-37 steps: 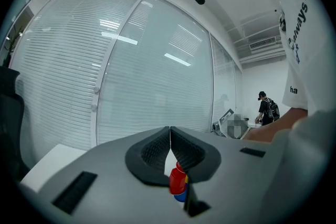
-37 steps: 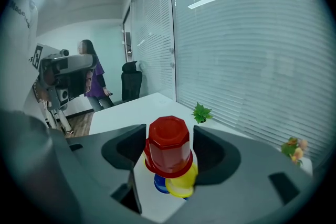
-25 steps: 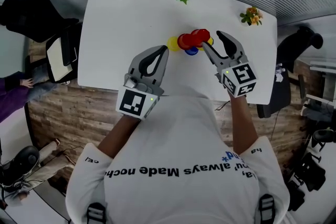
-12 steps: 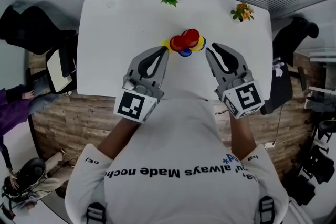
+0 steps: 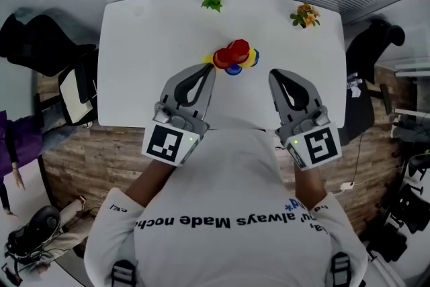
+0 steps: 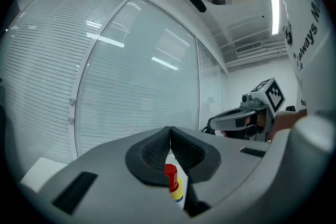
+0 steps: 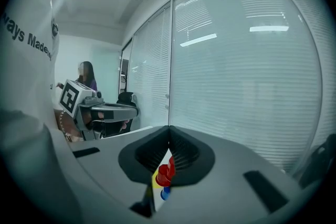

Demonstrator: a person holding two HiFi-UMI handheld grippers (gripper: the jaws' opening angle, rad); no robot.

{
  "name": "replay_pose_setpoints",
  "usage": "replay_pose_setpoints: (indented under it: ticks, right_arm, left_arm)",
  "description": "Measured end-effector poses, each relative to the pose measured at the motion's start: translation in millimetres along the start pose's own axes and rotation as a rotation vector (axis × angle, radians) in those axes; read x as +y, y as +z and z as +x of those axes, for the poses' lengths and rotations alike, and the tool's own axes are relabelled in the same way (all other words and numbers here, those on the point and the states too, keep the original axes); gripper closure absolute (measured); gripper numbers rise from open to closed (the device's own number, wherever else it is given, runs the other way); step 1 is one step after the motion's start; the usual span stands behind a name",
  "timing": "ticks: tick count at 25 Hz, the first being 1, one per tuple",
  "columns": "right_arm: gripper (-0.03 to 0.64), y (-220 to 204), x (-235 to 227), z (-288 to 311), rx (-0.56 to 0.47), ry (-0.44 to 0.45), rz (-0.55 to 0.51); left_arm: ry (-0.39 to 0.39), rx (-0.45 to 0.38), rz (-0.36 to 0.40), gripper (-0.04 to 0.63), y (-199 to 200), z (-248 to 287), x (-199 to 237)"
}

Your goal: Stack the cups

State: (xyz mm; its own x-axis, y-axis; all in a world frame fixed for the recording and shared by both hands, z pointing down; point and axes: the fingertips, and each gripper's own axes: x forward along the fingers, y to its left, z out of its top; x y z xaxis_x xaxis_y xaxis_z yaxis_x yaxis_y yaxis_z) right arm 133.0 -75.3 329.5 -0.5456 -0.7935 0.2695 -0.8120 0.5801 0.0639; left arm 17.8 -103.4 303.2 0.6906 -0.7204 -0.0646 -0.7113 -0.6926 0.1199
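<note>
Hovering shut and empty behind the cups (image 5: 234,56), left tool (image 5: 209,70) or right tool (image 5: 275,75) could topple them if nudged forward.

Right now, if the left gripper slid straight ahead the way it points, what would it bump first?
Probably the bunch of cups: the left gripper aims at them, red and yellow showing past its closed tips. Nothing else seems between, but depth is unclear.

Red/yel./blue cups (image 5: 234,53), wht table (image 5: 148,44)
</note>
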Motion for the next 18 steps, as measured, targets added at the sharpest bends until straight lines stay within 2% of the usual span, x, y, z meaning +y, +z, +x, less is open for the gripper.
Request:
replay_pose_setpoints:
  ticks: [18]
  right_arm:
    - [0.611, 6.3, -1.8, -1.4, -0.004, -0.001, -0.016]
  left_arm:
    - [-0.007, 0.001, -0.004, 0.576, -0.2, 3.3, -2.9]
